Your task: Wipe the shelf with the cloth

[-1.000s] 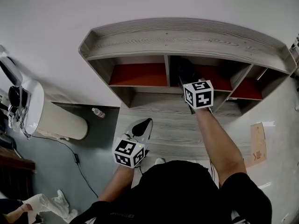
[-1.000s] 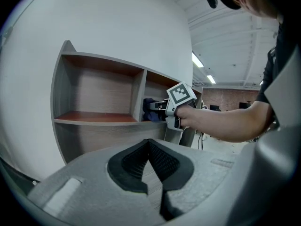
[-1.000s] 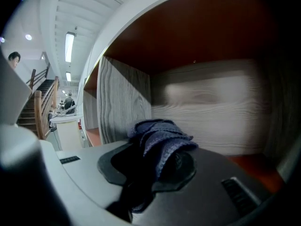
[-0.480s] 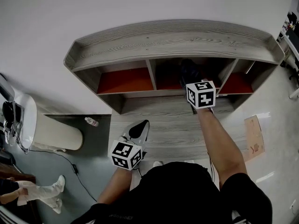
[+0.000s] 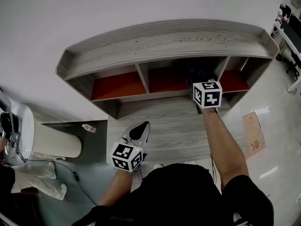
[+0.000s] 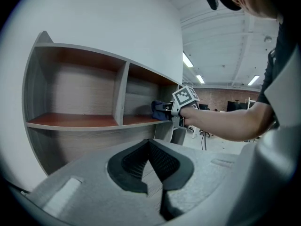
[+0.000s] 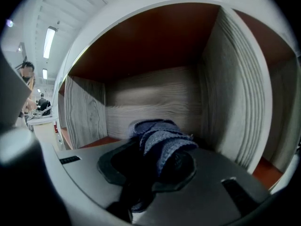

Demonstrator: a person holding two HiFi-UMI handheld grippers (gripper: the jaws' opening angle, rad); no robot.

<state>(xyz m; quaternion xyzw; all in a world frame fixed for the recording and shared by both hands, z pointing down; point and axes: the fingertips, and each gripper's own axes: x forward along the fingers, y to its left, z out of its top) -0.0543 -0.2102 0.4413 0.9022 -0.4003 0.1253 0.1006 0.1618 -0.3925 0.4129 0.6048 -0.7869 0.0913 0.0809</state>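
Observation:
The grey wooden shelf (image 5: 160, 41) has three compartments with red-brown boards. My right gripper (image 5: 201, 81) reaches into the middle compartment near its right divider and is shut on a dark blue cloth (image 5: 198, 72). In the right gripper view the cloth (image 7: 162, 136) bulges out between the jaws of the right gripper (image 7: 155, 161), close to the back wall and the right divider (image 7: 235, 93). My left gripper (image 5: 144, 127) hangs lower, in front of the shelf's base, shut and empty. In the left gripper view its jaws (image 6: 151, 149) meet, with the cloth (image 6: 159, 110) far ahead.
A white rounded appliance (image 5: 54, 139) stands on the floor to the left, with a small bottle (image 5: 88, 128) beside it. A piece of cardboard (image 5: 253, 135) lies at the right. A person's legs (image 5: 33, 182) show at the lower left.
My right gripper has slid the cloth rightward along the middle compartment, from near its left divider toward its right one. The left gripper has stayed in place.

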